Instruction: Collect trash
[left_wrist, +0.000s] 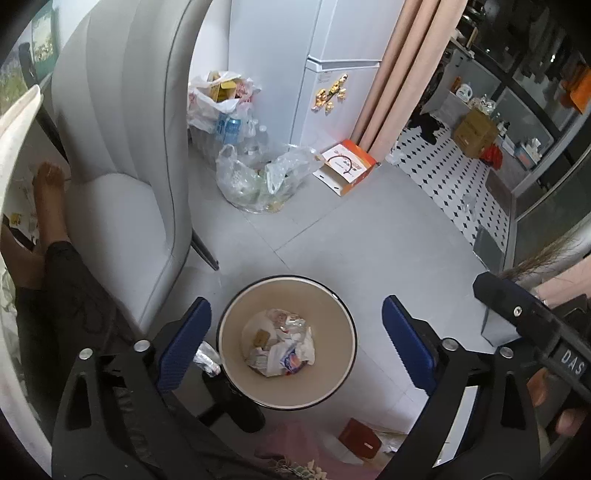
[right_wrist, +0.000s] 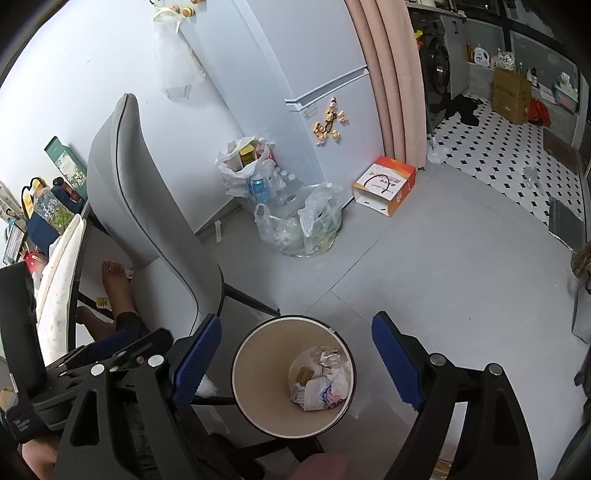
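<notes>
I'm hovering my left claw (left_wrist: 295, 345) and right claw (right_wrist: 295, 363), both gaping wide and empty, over the bin (left_wrist: 236, 321), wrappers (left_wrist: 280, 349) lying inside, chair (left_wrist: 122, 147) standing left.

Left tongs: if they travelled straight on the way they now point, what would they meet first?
Probably the open waste bin, and inside it the crumpled trash. The left tongs stand open and empty above it; nothing seems between, though depth is unclear.
</notes>
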